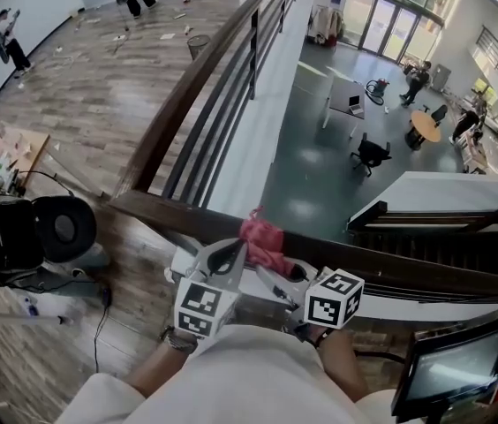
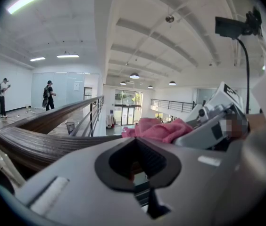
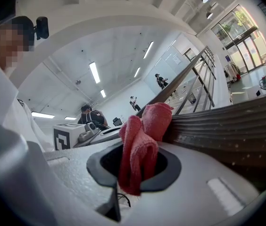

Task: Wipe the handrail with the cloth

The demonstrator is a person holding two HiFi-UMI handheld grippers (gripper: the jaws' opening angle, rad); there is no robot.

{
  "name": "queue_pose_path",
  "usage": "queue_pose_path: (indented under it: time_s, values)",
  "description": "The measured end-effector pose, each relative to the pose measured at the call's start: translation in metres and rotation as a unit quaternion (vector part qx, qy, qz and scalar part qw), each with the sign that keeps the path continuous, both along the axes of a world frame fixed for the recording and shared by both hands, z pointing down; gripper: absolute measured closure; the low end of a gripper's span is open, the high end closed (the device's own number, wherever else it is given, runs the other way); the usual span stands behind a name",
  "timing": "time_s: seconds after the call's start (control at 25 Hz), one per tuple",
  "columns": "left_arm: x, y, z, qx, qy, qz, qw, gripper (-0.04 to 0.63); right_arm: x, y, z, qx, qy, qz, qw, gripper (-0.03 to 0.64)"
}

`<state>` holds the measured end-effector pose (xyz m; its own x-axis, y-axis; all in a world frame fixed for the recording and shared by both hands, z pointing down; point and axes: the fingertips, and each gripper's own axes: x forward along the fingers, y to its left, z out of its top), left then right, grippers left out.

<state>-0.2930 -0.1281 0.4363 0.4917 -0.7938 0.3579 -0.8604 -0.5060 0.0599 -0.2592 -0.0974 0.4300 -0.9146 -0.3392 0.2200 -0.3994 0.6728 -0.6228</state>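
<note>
The dark wooden handrail (image 1: 408, 268) crosses in front of me and meets a second rail running away at the corner. A pink cloth (image 1: 264, 239) lies bunched on top of it. My right gripper (image 1: 273, 268) is shut on the cloth, which fills its jaw gap in the right gripper view as red-pink folds (image 3: 140, 145) against the rail (image 3: 227, 126). My left gripper (image 1: 230, 256) sits just left of the cloth, shut with nothing between its fingers. In the left gripper view the cloth (image 2: 159, 128) shows past the jaws (image 2: 135, 161), beside the rail (image 2: 34, 140).
Metal balusters (image 1: 231, 87) hang under the far rail, with an open drop to a lower hall (image 1: 337, 148) beyond. Black camera gear (image 1: 19, 232) stands at my left, a monitor (image 1: 456, 369) at lower right. People stand far off on the wooden floor (image 1: 72, 78).
</note>
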Motion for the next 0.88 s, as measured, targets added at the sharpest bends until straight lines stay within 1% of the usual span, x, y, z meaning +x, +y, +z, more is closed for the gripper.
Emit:
queue_pose_path:
  time_s: [0.28,0.48,0.88]
  values:
    - [-0.010,-0.001,-0.001,0.000,0.006,-0.005,1.0000,0.591,-0.010,-0.002,-0.001,-0.001,0.002,-0.005,1.000,0.555]
    - [-0.020,0.000,0.003,-0.010,0.031,-0.013,0.9994,0.591,-0.018,-0.001,0.003,-0.002,0.002,-0.009,1.000,0.555]
    - [-0.038,-0.003,0.005,-0.004,0.038,-0.014,0.9992,0.591,-0.036,-0.003,0.005,-0.001,-0.001,-0.004,1.000,0.555]
